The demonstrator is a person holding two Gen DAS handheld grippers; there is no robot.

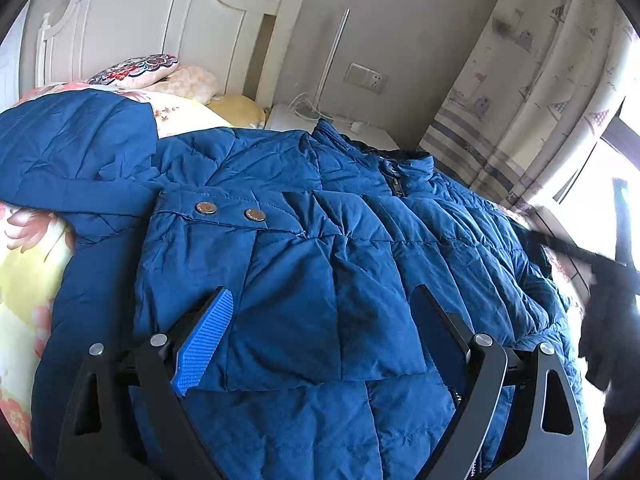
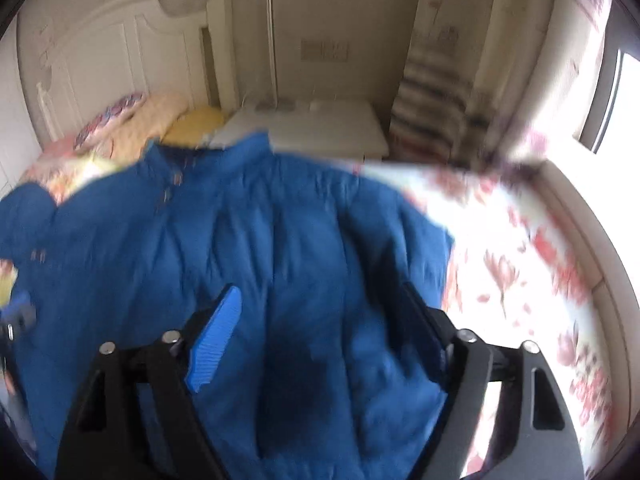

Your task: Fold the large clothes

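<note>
The jacket (image 1: 320, 260) lies on the bed (image 2: 520, 248). Behind the jacket sit pillows (image 1: 160, 74) against the headboard (image 1: 160, 20). A nightstand (image 2: 320, 124) stands right of the pillows.

The right claw (image 2: 320, 336) hangs spread wide above the blue jacket (image 2: 248, 240) on the floral bedspread (image 2: 520, 248).

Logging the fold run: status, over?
Left gripper and right gripper open, empty. Blue jacket spread on bed, sleeve folded across. Nothing in the way.

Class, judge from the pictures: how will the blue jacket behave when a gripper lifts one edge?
The jacket is quilted and creased, so it likely droops rather than staying flat. Its puffy padding suggests lightness for its bulk. The smooth shell may slip between open fingers.
</note>
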